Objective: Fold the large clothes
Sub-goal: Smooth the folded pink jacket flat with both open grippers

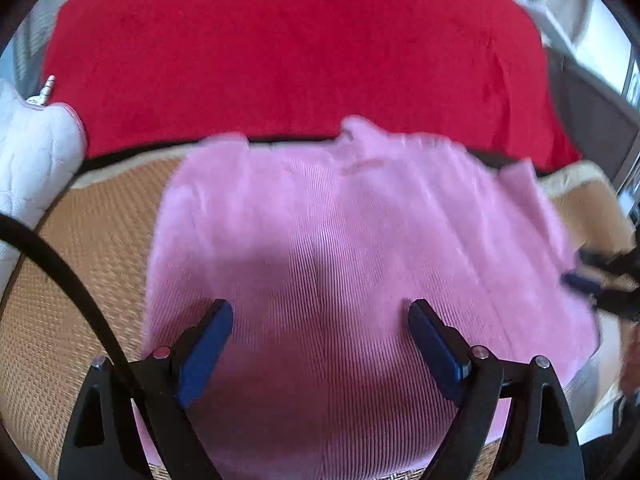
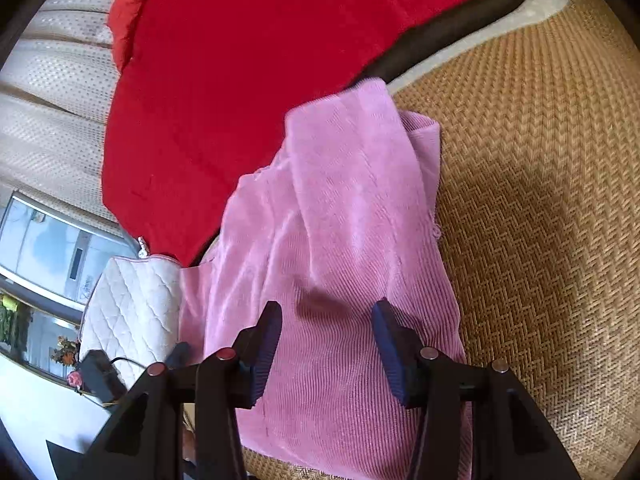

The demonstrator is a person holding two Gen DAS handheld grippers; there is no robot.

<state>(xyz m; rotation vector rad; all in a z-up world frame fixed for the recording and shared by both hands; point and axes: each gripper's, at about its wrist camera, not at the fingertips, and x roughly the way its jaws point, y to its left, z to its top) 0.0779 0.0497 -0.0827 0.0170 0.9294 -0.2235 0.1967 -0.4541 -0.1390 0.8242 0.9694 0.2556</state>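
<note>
A pink corduroy garment (image 1: pixel 340 232) lies partly folded on a woven straw mat (image 1: pixel 88 240). It also shows in the right wrist view (image 2: pixel 340 220), with a folded layer on top. My left gripper (image 1: pixel 320 312) is open just above the garment's near part, holding nothing. My right gripper (image 2: pixel 326 316) is open over the garment's near end, empty. The right gripper also shows at the right edge of the left wrist view (image 1: pixel 600 276).
A red blanket (image 1: pixel 300 48) lies behind the mat, also in the right wrist view (image 2: pixel 240 60). A white quilted bag (image 1: pixel 32 152) with a zipper sits at the left; it shows in the right view (image 2: pixel 132 308). A black cable (image 1: pixel 72 280) crosses the left side. Bare mat (image 2: pixel 540 200) lies to the right.
</note>
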